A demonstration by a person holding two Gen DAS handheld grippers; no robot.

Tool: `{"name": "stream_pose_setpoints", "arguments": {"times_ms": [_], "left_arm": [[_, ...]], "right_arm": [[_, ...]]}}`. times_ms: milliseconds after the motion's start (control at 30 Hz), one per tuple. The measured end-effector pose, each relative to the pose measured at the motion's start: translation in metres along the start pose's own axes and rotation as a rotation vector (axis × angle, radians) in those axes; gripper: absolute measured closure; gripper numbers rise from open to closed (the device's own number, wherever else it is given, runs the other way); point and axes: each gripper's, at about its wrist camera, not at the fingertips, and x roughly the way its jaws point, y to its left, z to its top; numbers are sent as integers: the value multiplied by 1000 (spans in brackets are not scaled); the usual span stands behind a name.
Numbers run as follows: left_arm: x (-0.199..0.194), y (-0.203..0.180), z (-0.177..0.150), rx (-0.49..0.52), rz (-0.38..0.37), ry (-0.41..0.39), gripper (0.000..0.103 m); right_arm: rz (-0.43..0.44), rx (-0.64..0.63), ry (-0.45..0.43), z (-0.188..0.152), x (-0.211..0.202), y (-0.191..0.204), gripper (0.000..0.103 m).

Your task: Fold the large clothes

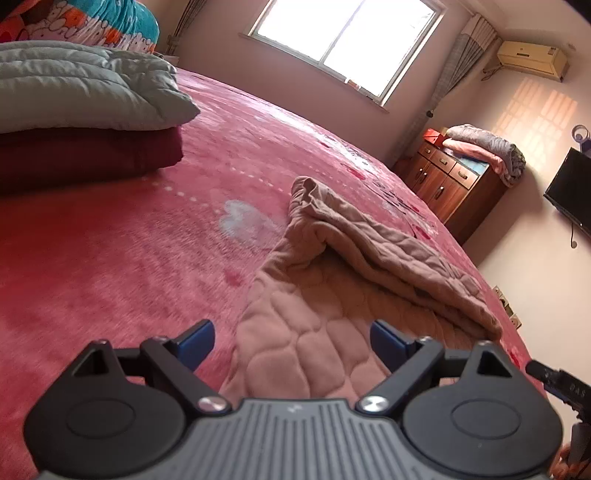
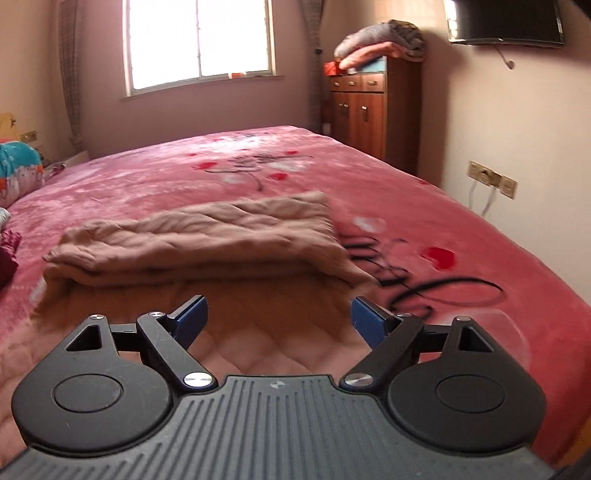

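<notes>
A tan quilted garment (image 1: 369, 251) (image 2: 207, 232) lies on the pink bed (image 1: 110, 258) (image 2: 480, 221), its far part folded over into a thick layered band and its near part spread flat. My left gripper (image 1: 291, 326) hovers open over the near left edge of the flat part, with nothing between its blue pads (image 1: 199, 343). My right gripper (image 2: 277, 301) stands wide open above the flat part just in front of the fold, and its pads (image 2: 369, 325) hold nothing.
A grey quilt (image 1: 85, 92) rests on a folded maroon blanket (image 1: 92, 155) at the bed's left. A wooden cabinet (image 1: 454, 184) (image 2: 373, 103) with piled blankets stands by the far wall, beside a wall television (image 1: 569, 192) (image 2: 506, 18). Patterned bedding (image 2: 14, 166) lies far left.
</notes>
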Motion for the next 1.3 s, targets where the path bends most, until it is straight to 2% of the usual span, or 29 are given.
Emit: {"name": "stream_pose_setpoints", "arguments": {"times_ms": [233,567,900,1300], "left_arm": [[-26,-6,-17,22,27,12,12],[-49,-20,-36,123,44,11,12],[-58,-4,-43,71,100,20,12],[-52,0,-52,80,135,64,12]], "right_arm": [[19,-61,17,-24,-29,-20,0],[2,15,11,-28,-37,-37,0],[-4,24,56,-31,-46,-42,0],[-62,-24,91,-32,-53,-46,0]]}}
